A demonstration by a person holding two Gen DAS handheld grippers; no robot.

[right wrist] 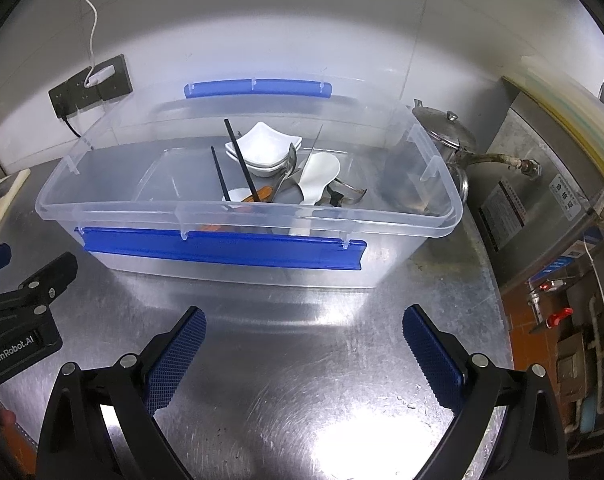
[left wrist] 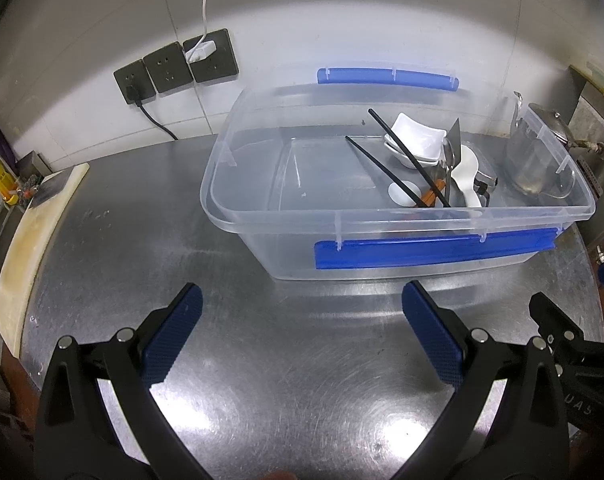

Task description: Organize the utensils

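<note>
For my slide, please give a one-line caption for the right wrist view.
Open right gripper above steel table, facing clear plastic bin holding black chopsticks, white dishes and spoons.

White lettering "GenRobot.AI" stands on the left gripper [right wrist: 20,276] body; Chinese characters on the wall plate [right wrist: 567,196] are too small to read.

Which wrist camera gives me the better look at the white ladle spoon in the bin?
Right wrist: the white ladle spoon shows bowl and handle nearly whole, leaning among the cutlery inside the clear bin. In the left wrist view the spoon sits further off-centre, partly behind the chopsticks.
</note>
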